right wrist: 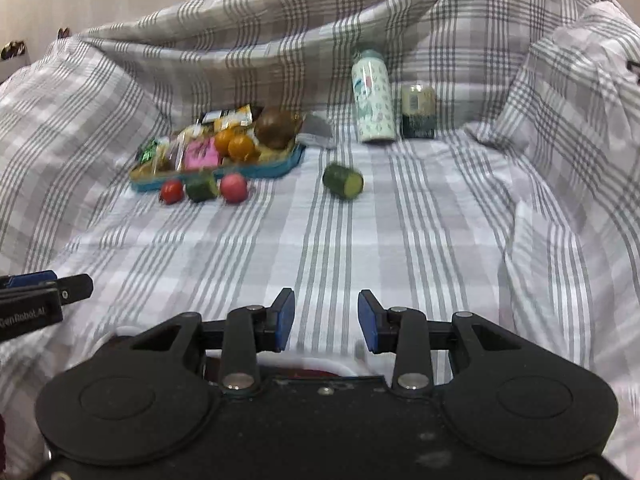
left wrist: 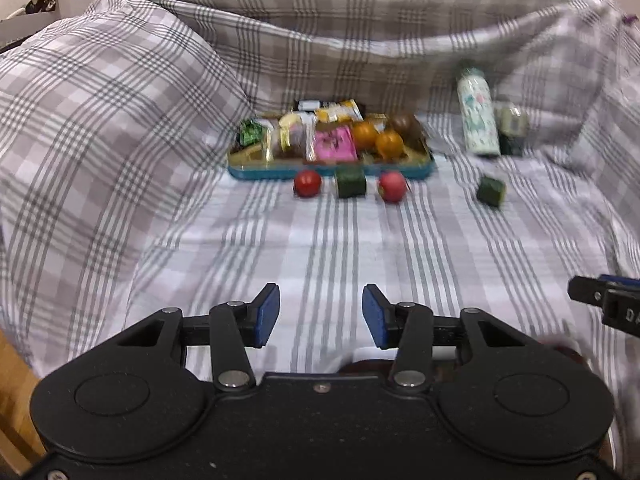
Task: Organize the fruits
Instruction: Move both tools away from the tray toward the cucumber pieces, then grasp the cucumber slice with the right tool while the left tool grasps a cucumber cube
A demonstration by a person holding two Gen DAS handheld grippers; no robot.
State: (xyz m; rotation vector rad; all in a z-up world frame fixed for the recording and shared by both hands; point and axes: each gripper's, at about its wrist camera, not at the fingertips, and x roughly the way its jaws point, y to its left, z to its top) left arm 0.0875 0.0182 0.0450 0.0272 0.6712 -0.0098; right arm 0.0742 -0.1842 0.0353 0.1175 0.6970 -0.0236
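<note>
We hold the left gripper (left wrist: 321, 317) and right gripper (right wrist: 326, 319) parted and empty over the plaid cloth (left wrist: 320, 248), while beyond sits the blue tray (left wrist: 256, 171) with two oranges (left wrist: 378, 138), a brown fruit (right wrist: 278, 127) and snack packets (left wrist: 334, 143), and two red fruits (left wrist: 307, 183) and two cucumber pieces (left wrist: 350, 182) lie outside it.

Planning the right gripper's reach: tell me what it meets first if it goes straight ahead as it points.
Probably the cut cucumber piece lying alone on the plaid cloth; the right gripper is open, with only bare cloth before it. Depth is uncertain.
</note>
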